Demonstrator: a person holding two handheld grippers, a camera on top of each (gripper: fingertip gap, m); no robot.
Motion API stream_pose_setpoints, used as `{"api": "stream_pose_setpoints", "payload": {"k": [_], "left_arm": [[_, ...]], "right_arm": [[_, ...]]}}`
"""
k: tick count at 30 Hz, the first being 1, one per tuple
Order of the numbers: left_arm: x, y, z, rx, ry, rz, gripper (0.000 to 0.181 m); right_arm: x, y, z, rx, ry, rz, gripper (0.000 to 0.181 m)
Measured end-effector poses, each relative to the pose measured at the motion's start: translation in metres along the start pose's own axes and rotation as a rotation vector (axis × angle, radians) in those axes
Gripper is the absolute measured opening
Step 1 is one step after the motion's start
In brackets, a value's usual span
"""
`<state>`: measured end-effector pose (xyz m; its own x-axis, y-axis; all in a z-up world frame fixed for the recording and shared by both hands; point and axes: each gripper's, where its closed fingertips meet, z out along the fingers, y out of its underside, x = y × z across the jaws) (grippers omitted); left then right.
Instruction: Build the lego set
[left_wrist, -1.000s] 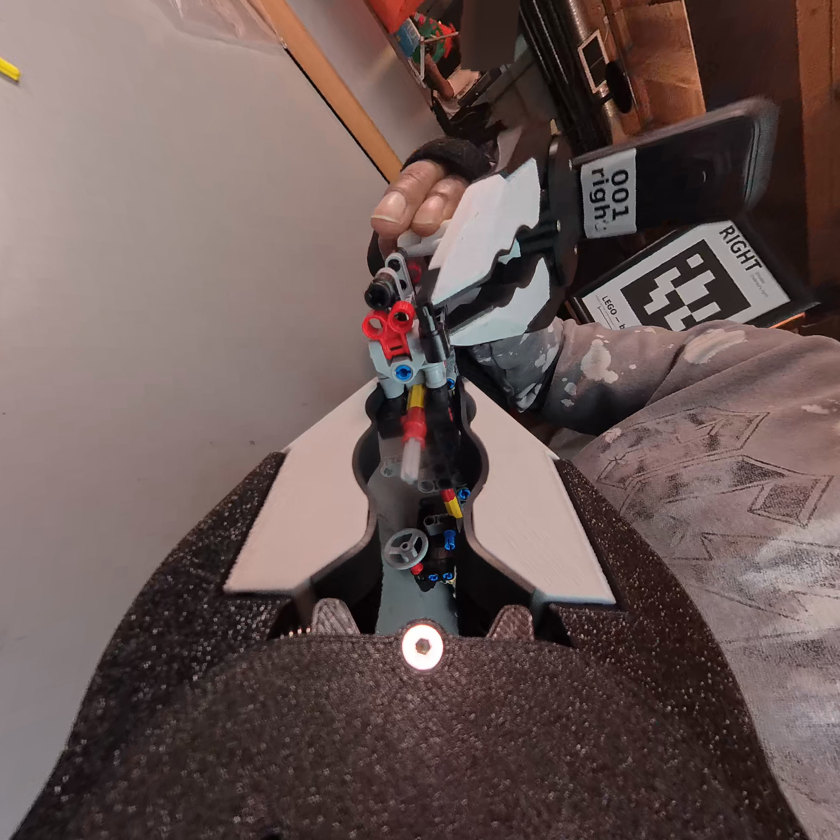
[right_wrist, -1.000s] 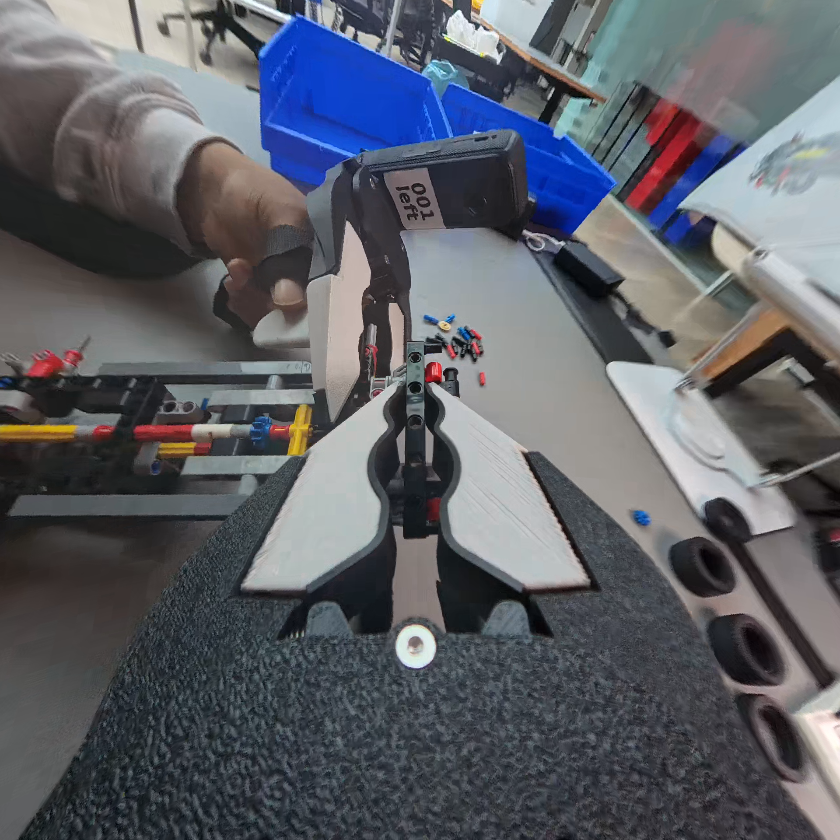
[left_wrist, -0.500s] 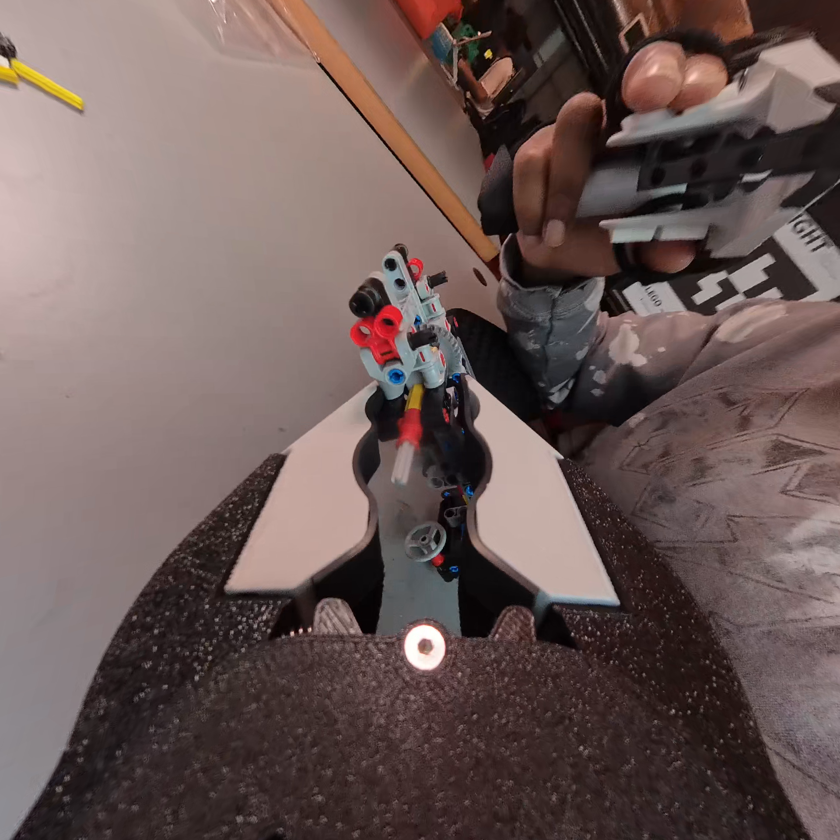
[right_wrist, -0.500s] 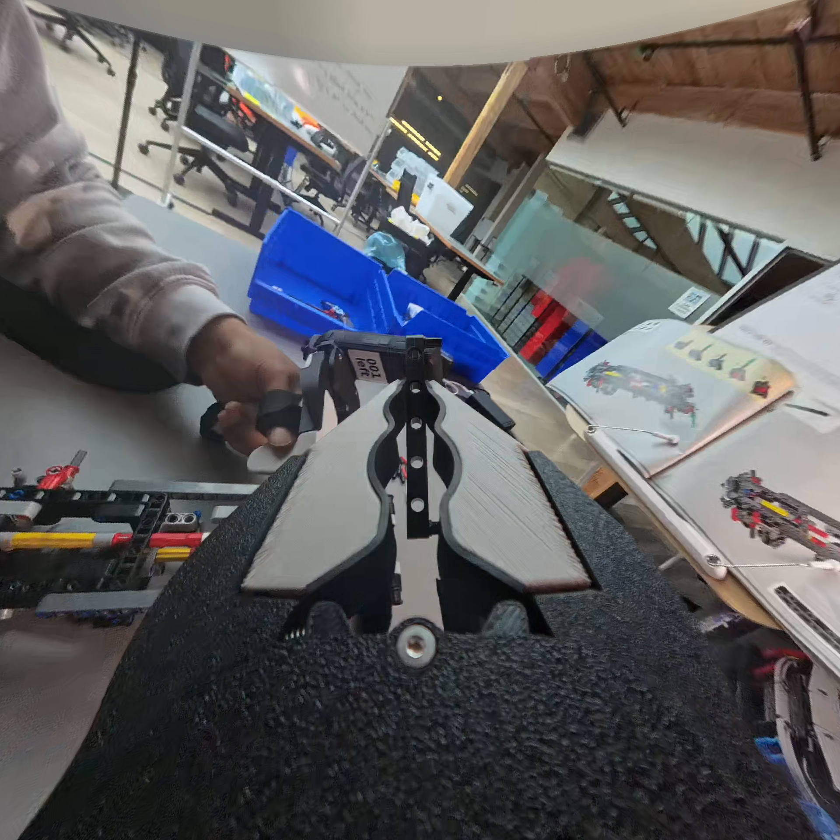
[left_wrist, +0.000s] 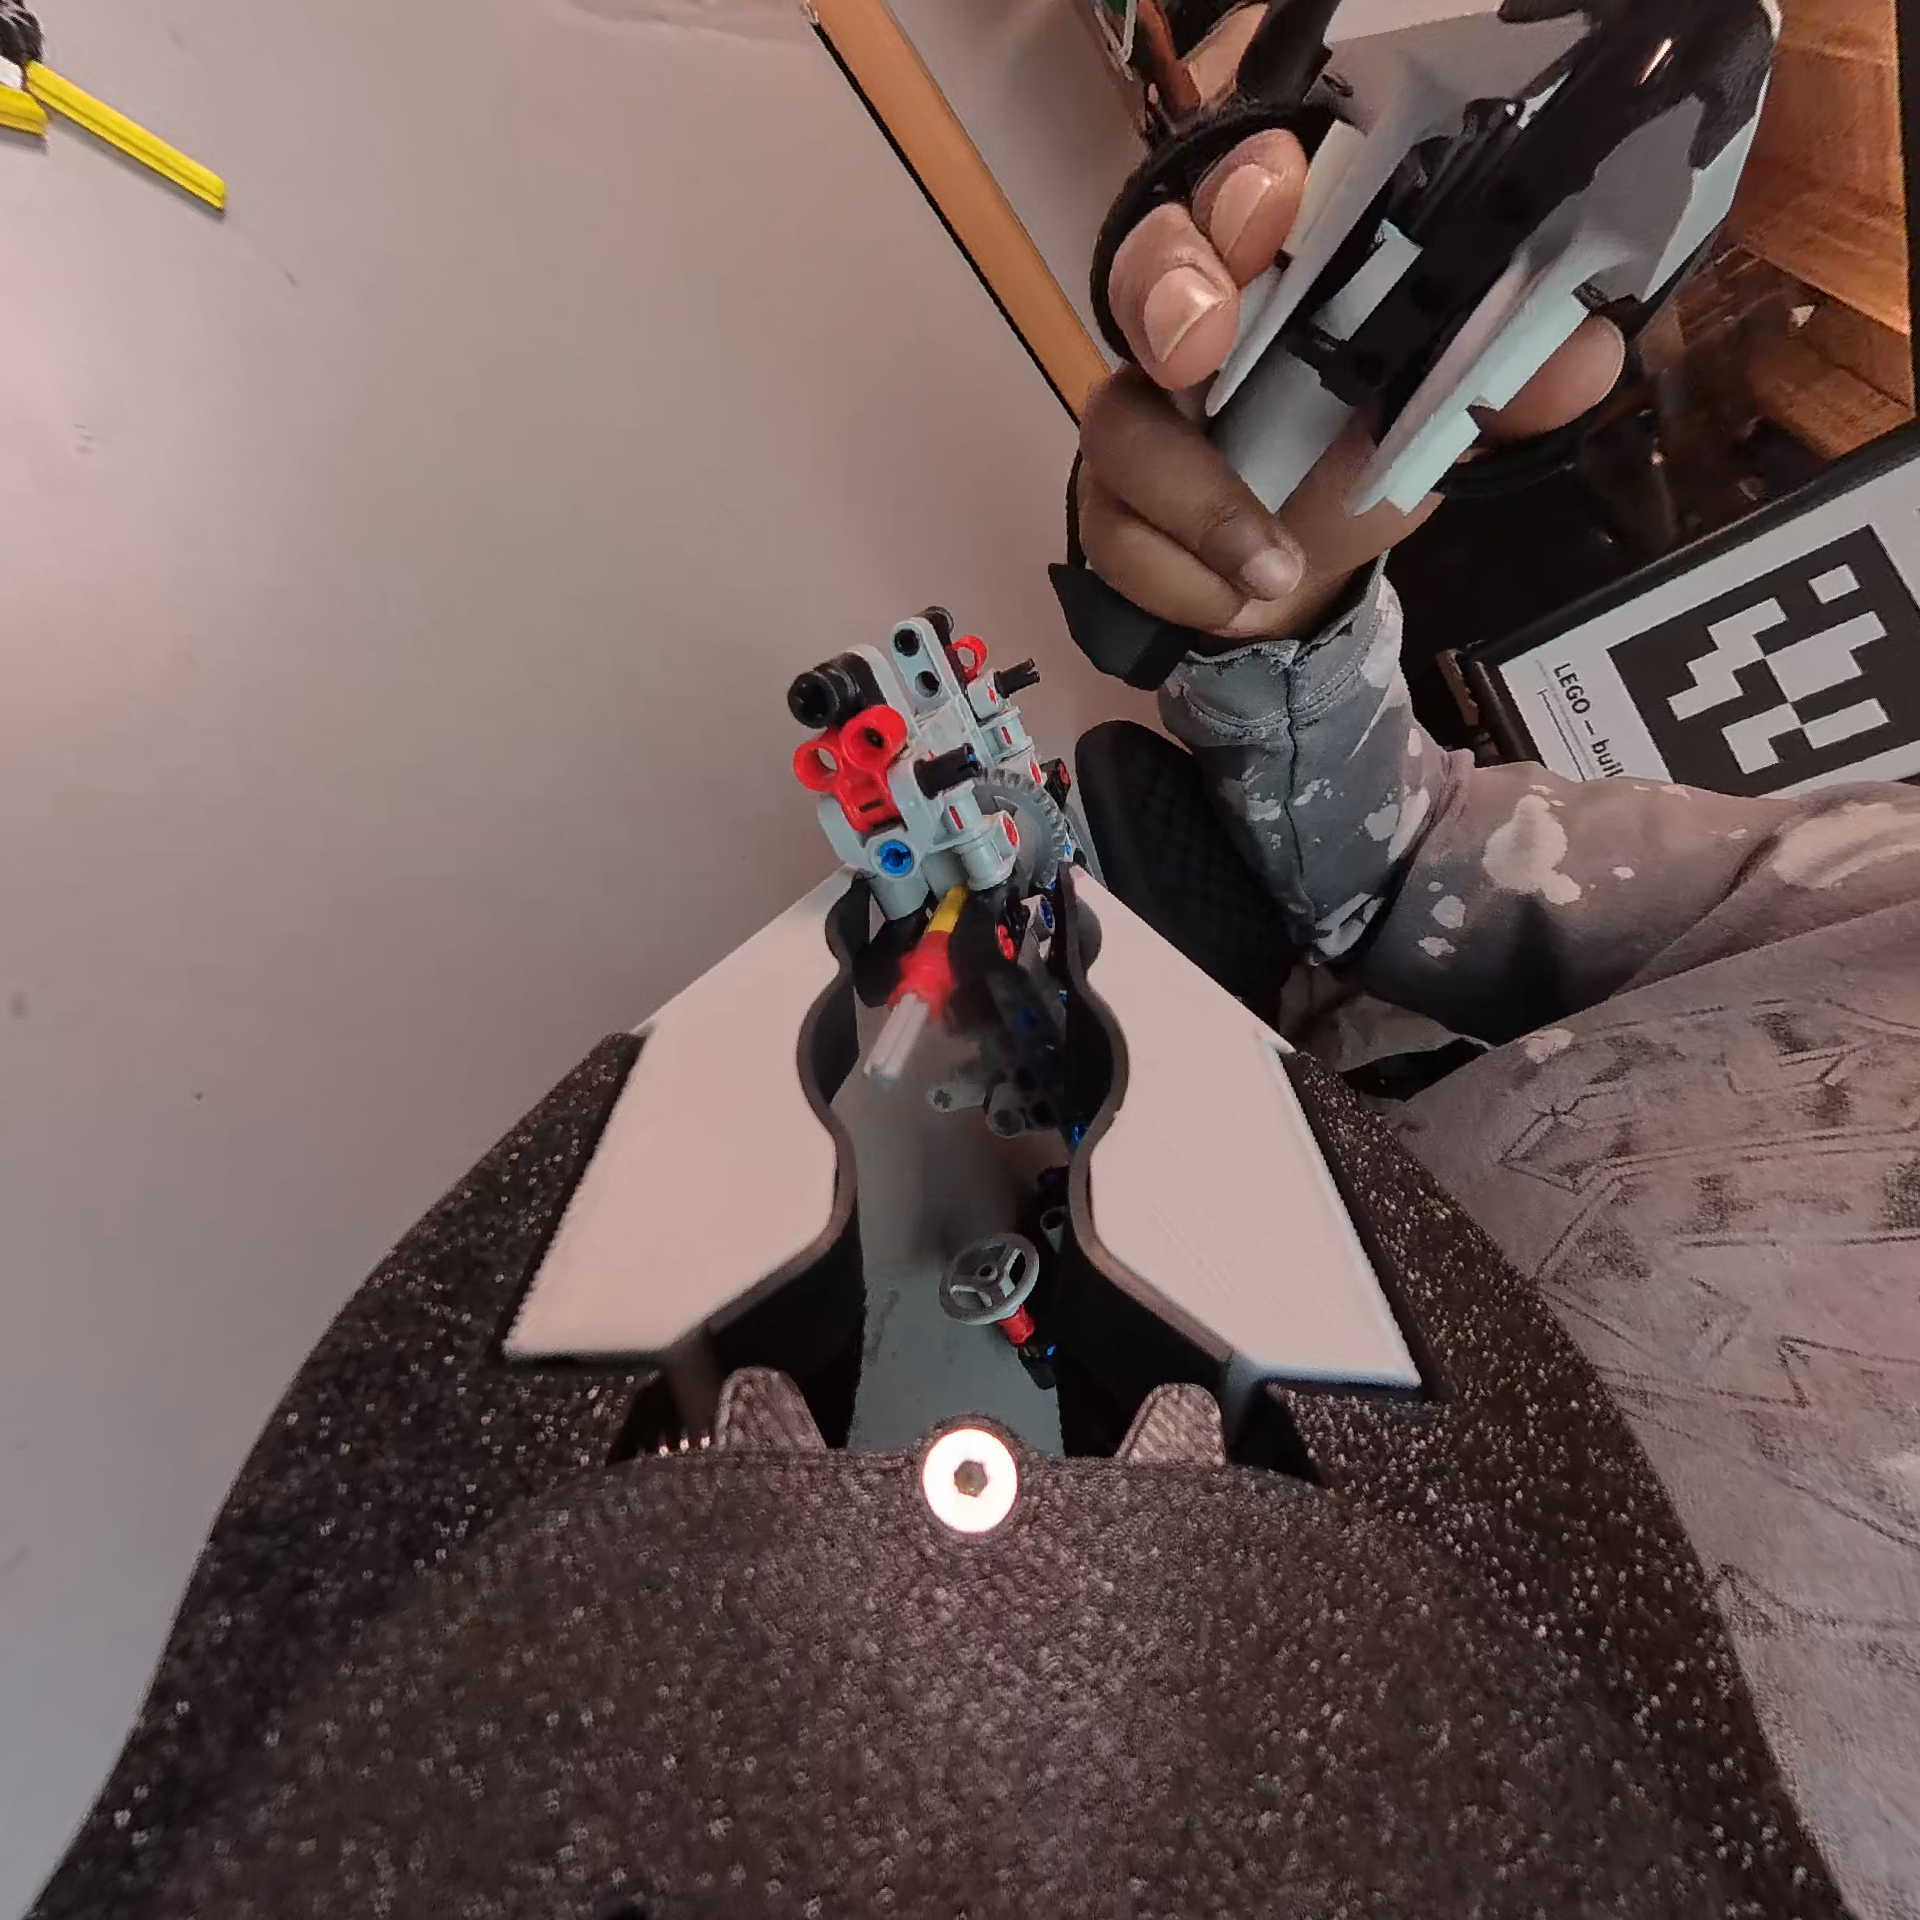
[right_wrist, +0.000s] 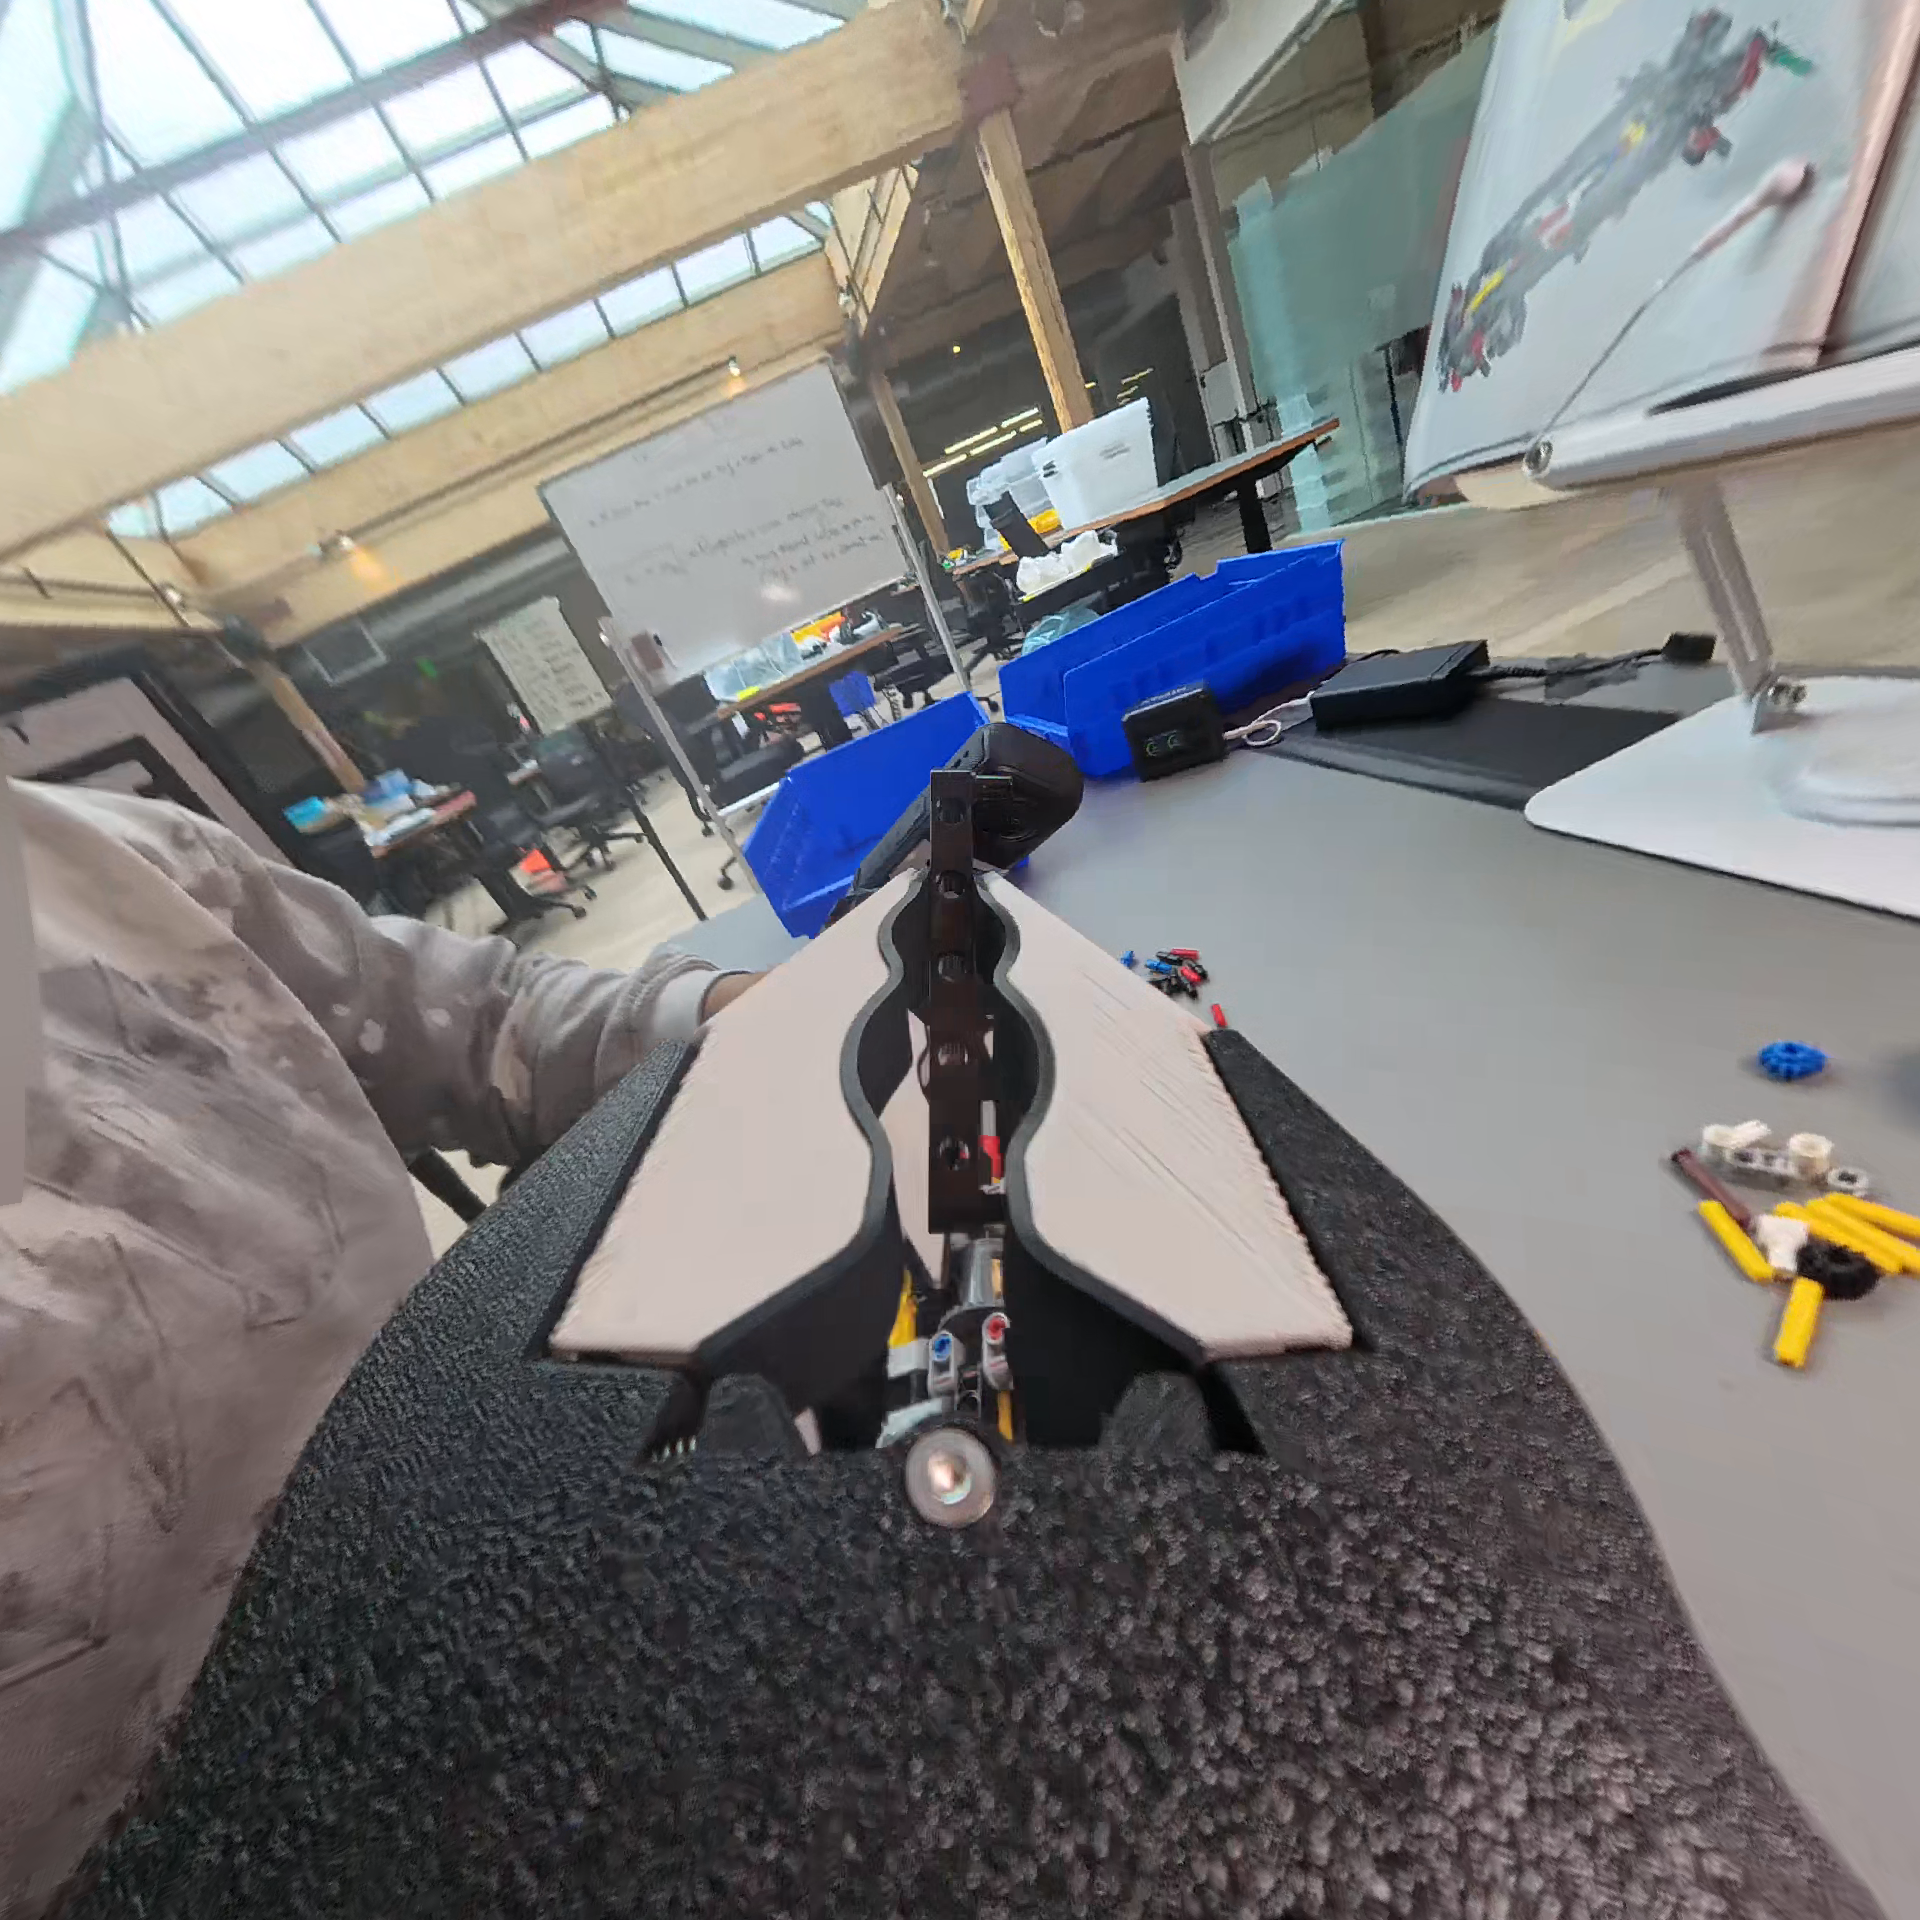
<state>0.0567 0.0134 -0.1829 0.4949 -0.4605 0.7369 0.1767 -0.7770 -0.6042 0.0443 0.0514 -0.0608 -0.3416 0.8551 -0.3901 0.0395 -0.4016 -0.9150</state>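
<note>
Left gripper (left_wrist: 961, 894): its two grey fingers were drawn in against the sides of the lego model (left_wrist: 935, 790), pinching it near the tips. The model stood up past the fingertips, a cluster of grey, red and black pieces with a gear on its right side. A yellow-and-red axle with a white end ran down into the gap between the fingers, and a small grey wheel (left_wrist: 987, 1276) sat lower in that gap. Grey table (left_wrist: 416, 520) lay behind; yellow sticks (left_wrist: 125, 135) at the far top left corner.

Right gripper (right_wrist: 951, 914): fingers nearly together, clamped on a black beam (right_wrist: 956, 1039) with a row of holes. The beam ran along the slot and stuck out past the tips. In the left wrist view the same gripper (left_wrist: 1382, 343) was held high at upper right by a hand (left_wrist: 1184, 416), well apart from the model, beam seen as a dark strip between its plates.

Below the beam, at the base of the slot, part of the model showed close under the right gripper; whether they touched, could not tell.

On the table to the right: loose yellow pieces (right_wrist: 1808, 1257), a blue gear (right_wrist: 1791, 1060), a scatter of small pins (right_wrist: 1174, 971). Blue bins (right_wrist: 1174, 655) stood farther back. An instruction book (right_wrist: 1662, 208) was propped on a stand at upper right.
</note>
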Motion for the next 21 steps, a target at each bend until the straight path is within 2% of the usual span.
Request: {"api": "stream_pose_setpoints", "payload": {"k": [3, 5, 9, 12, 17, 21], "left_arm": [[-0.004, -0.009, 0.011, -0.017, 0.017, -0.015, 0.034], [-0.004, -0.013, 0.015, -0.020, 0.025, -0.019, 0.034], [-0.009, -0.014, 0.022, -0.048, 0.029, -0.046, 0.034], [-0.008, -0.011, 0.035, -0.124, 0.060, -0.045, 0.034], [0.006, -0.013, 0.074, -0.296, 0.174, 0.017, 0.034], [0.006, -0.030, 0.115, -0.400, 0.214, 0.053, 0.034]], "right_arm": [[0.013, -0.003, -0.009, 0.037, -0.021, 0.166, 0.006], [0.022, -0.006, -0.016, 0.062, -0.011, 0.200, 0.006], [0.040, -0.007, -0.029, 0.053, 0.089, 0.144, 0.007], [0.043, -0.010, -0.033, 0.048, 0.128, 0.108, 0.006], [0.039, -0.015, -0.034, 0.044, 0.164, 0.011, 0.007], [0.030, -0.027, -0.041, 0.081, 0.159, -0.080, 0.007]]}}
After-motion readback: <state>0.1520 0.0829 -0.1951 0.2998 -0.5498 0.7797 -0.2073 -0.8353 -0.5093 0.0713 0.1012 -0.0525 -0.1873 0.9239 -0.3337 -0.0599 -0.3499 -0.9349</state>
